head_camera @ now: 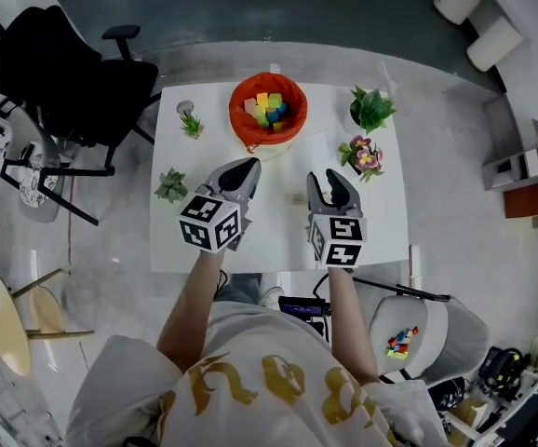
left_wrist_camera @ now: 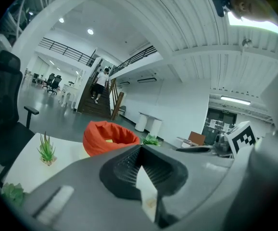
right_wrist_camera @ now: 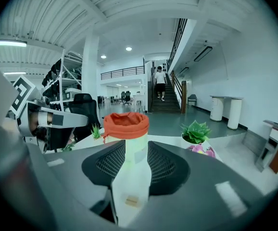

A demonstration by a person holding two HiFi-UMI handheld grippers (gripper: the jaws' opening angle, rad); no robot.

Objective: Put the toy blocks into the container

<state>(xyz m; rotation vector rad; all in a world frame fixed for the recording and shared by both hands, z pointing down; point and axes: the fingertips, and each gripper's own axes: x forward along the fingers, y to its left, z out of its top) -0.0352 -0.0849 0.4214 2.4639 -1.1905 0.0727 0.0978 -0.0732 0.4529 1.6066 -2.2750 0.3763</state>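
An orange container [head_camera: 267,110] stands at the far middle of the white table [head_camera: 185,250], with several coloured toy blocks inside. One small tan block [head_camera: 299,198] lies on the table just left of my right gripper [head_camera: 332,186], which is open and empty. In the right gripper view that block [right_wrist_camera: 132,201] shows low in the gap of the right gripper [right_wrist_camera: 135,150], with the container [right_wrist_camera: 126,125] straight beyond. My left gripper [head_camera: 246,168] hovers in front of the container with its tips together, holding nothing. The left gripper [left_wrist_camera: 140,150] points toward the container [left_wrist_camera: 111,137].
Small potted plants stand at the table's left [head_camera: 191,122] [head_camera: 170,186] and right [head_camera: 371,108], with a flowering pot [head_camera: 362,155] close to my right gripper. A black office chair [head_camera: 64,73] is at the far left. More blocks [head_camera: 399,343] lie on a seat at lower right.
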